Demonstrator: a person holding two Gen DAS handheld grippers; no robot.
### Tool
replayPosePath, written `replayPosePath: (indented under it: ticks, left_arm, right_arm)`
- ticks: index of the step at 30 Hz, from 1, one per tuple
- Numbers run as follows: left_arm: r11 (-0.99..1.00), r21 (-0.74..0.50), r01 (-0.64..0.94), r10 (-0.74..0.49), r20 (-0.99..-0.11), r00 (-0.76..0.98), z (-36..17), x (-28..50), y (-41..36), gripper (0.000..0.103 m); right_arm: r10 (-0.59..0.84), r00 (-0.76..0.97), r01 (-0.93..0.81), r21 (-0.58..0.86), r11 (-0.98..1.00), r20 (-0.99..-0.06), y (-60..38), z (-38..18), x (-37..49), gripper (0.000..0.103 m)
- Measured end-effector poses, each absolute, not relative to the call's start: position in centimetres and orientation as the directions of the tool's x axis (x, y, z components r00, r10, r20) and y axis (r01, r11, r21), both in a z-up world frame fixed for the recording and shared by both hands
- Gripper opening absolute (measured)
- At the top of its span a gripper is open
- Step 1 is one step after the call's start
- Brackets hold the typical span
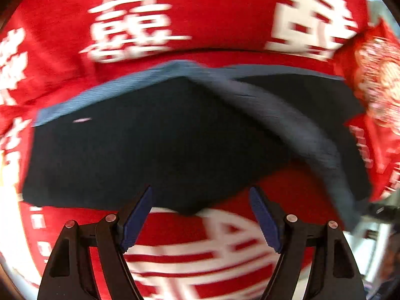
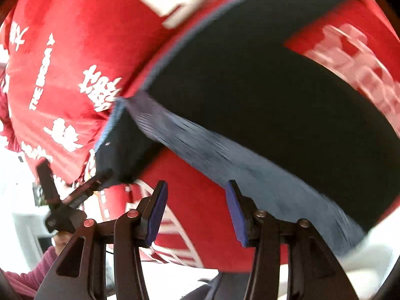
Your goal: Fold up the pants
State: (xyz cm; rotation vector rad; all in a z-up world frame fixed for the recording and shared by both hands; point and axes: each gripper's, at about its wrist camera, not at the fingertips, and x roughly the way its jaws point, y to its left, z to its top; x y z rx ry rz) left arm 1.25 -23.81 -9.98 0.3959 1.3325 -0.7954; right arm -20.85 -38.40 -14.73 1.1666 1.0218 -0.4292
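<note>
Dark navy pants [image 1: 160, 145] lie on a red cloth with white characters. A lighter blue ribbed waistband [image 1: 287, 122] runs diagonally across them. My left gripper [image 1: 201, 215] is open and empty, just short of the near edge of the pants. In the right wrist view the pants [image 2: 262, 95] spread over the upper right, with the waistband [image 2: 225, 160] crossing in front. My right gripper [image 2: 196, 212] is open and empty, its right finger beside the waistband. The left gripper [image 2: 100, 177] also shows at the left of that view, near a corner of the pants.
The red cloth [image 1: 195, 20] covers the surface under the pants and also shows in the right wrist view [image 2: 65, 50]. A red patterned packet [image 1: 375, 80] lies at the right edge. A person's pink sleeve [image 2: 27, 272] is at the lower left.
</note>
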Motion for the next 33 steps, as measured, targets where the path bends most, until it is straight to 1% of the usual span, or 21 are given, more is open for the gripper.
replayPosePath:
  ticks: [3, 6, 9, 13, 19, 23, 26, 27, 28, 29, 30, 31, 33]
  left_arm:
    - [0.632, -0.253, 0.732, -0.325, -0.945, -0.046, -9.6, -1.7, -26.3, 0.079]
    - [0.597, -0.319, 0.736, -0.360, -0.927, -0.109, -9.7, -3.7, -28.9, 0.079]
    - [0.595, -0.359, 0.719, -0.356, -0.920, -0.165, -11.5, -4.7, -31.1, 0.079]
    - [0.618, -0.384, 0.686, -0.321, -0.920, -0.225, -14.1, -6.6, -34.3, 0.079]
    - [0.619, -0.390, 0.682, -0.324, -0.918, -0.230, -14.6, -8.0, -36.3, 0.079]
    - [0.615, -0.393, 0.684, -0.325, -0.916, -0.235, -14.5, -8.4, -37.1, 0.079]
    - [0.624, -0.392, 0.676, -0.328, -0.917, -0.229, -14.4, -8.5, -37.2, 0.079]
    - [0.627, -0.394, 0.672, -0.330, -0.916, -0.229, -14.3, -8.3, -36.9, 0.076]
    - [0.630, -0.399, 0.666, -0.334, -0.914, -0.231, -14.2, -8.3, -37.0, 0.072]
    - [0.630, -0.403, 0.664, -0.335, -0.912, -0.235, -14.2, -8.4, -37.2, 0.052]
    - [0.627, -0.407, 0.664, -0.333, -0.911, -0.244, -14.3, -8.5, -37.7, 0.033]
    - [0.629, -0.410, 0.661, -0.325, -0.910, -0.255, -14.3, -8.4, -38.0, 0.030]
    - [0.632, -0.422, 0.650, -0.339, -0.905, -0.258, -13.5, -8.1, -38.2, 0.029]
  right_arm:
    - [0.139, 0.530, 0.775, 0.544, 0.322, -0.837, -38.0, -14.5, -26.4, 0.052]
    - [0.098, 0.536, 0.809, 0.543, 0.224, -0.839, -38.4, -15.9, -31.4, 0.052]
    - [0.105, 0.522, 0.829, 0.532, 0.172, -0.847, -39.1, -17.9, -34.3, 0.052]
    - [0.135, 0.499, 0.839, 0.517, 0.170, -0.856, -40.1, -19.8, -36.2, 0.052]
    - [0.223, 0.605, 0.766, 0.635, 0.100, -0.764, -42.3, -22.2, -39.3, 0.052]
    - [0.321, 0.702, 0.657, 0.752, 0.049, -0.635, -42.4, -23.8, -39.0, 0.052]
    - [0.350, 0.731, 0.624, 0.782, 0.005, -0.585, -42.3, -24.8, -38.9, 0.052]
    - [0.349, 0.740, 0.621, 0.784, -0.025, -0.575, -42.4, -24.9, -39.2, 0.041]
    - [0.340, 0.744, 0.621, 0.784, -0.031, -0.576, -42.4, -24.7, -39.5, 0.024]
    - [0.327, 0.738, 0.629, 0.777, -0.019, -0.590, -42.5, -24.2, -39.6, 0.014]
    - [0.311, 0.732, 0.638, 0.770, -0.001, -0.607, -42.6, -23.4, -39.5, 0.012]
    - [0.297, 0.735, 0.635, 0.773, 0.015, -0.610, -42.9, -22.4, -39.2, 0.011]
    - [0.266, 0.745, 0.623, 0.781, 0.051, -0.611, -43.8, -20.1, -38.5, 0.009]
